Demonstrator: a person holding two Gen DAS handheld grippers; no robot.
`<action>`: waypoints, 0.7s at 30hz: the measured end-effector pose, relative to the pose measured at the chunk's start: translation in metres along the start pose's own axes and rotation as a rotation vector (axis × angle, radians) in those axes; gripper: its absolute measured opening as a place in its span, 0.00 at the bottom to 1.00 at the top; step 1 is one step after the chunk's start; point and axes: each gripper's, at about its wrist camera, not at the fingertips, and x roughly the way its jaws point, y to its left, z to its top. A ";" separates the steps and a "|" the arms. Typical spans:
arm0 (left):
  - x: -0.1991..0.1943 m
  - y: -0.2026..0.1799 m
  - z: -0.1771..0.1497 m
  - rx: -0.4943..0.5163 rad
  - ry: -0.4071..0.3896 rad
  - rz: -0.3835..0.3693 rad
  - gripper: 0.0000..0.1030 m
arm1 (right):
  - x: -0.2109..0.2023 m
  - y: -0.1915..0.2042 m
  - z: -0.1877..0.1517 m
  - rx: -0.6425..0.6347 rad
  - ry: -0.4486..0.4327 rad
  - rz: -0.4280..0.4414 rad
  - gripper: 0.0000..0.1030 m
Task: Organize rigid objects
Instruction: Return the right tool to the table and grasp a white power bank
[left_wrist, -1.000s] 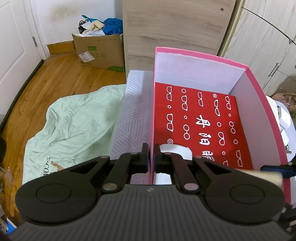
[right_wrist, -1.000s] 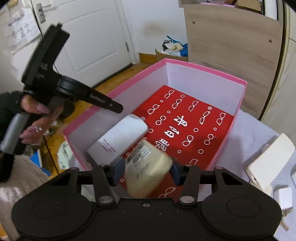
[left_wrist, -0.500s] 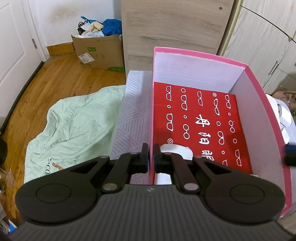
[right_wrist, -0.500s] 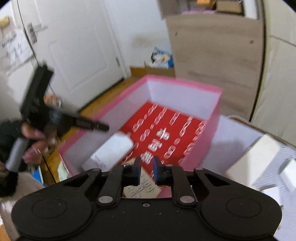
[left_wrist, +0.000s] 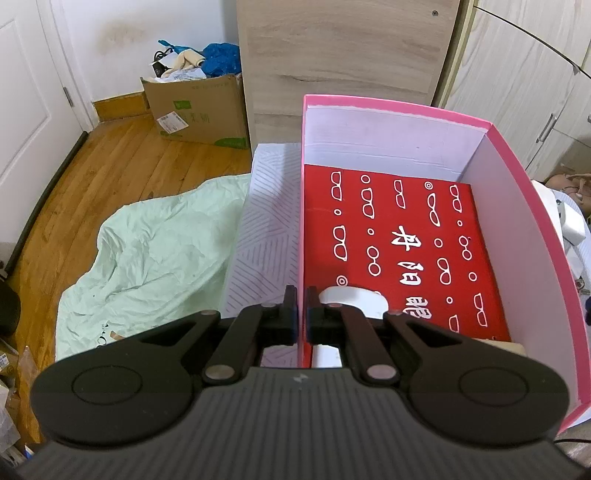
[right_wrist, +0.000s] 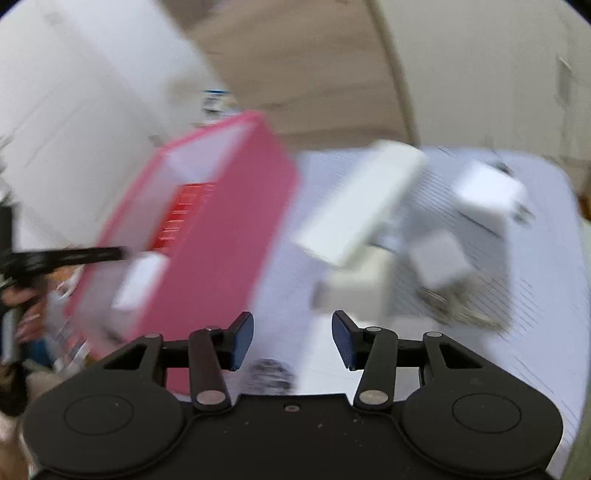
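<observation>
The left gripper (left_wrist: 301, 314) is clenched on the near end of the left wall of the pink box (left_wrist: 532, 206), one finger outside and one inside, steadying it. Just inside that wall, at the box's near end, lies a white cylindrical bottle (left_wrist: 352, 297) on the red printed lining; its long axis seems to run along the box's length, with its rounded end pointing toward the far wall. Beside it, against the near right corner of the box, a sliver of a beige item (left_wrist: 502, 346) shows, too hidden to name. So two things look stowed, and most of the box floor remains bare. The right gripper (right_wrist: 293, 341) is released, jaws wide apart and holding nothing, outside the box on its right. Beyond it, on the pale striped surface (right_wrist: 535, 280), several white blocks wait, blurred: a long flat white case (right_wrist: 360, 206) lying diagonally, near end toward the box, with smaller white blocks (right_wrist: 489, 190) farther right. By my reckoning the sorting is well under half done.
</observation>
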 end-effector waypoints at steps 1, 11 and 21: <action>0.000 -0.001 0.000 -0.001 0.001 0.000 0.03 | 0.003 -0.005 -0.001 0.009 -0.006 -0.012 0.51; 0.002 -0.001 -0.001 -0.001 0.014 -0.012 0.03 | 0.022 -0.035 0.012 0.137 -0.135 0.058 0.53; 0.003 0.000 -0.001 -0.001 0.016 -0.016 0.03 | 0.054 -0.047 0.079 0.263 -0.063 0.033 0.65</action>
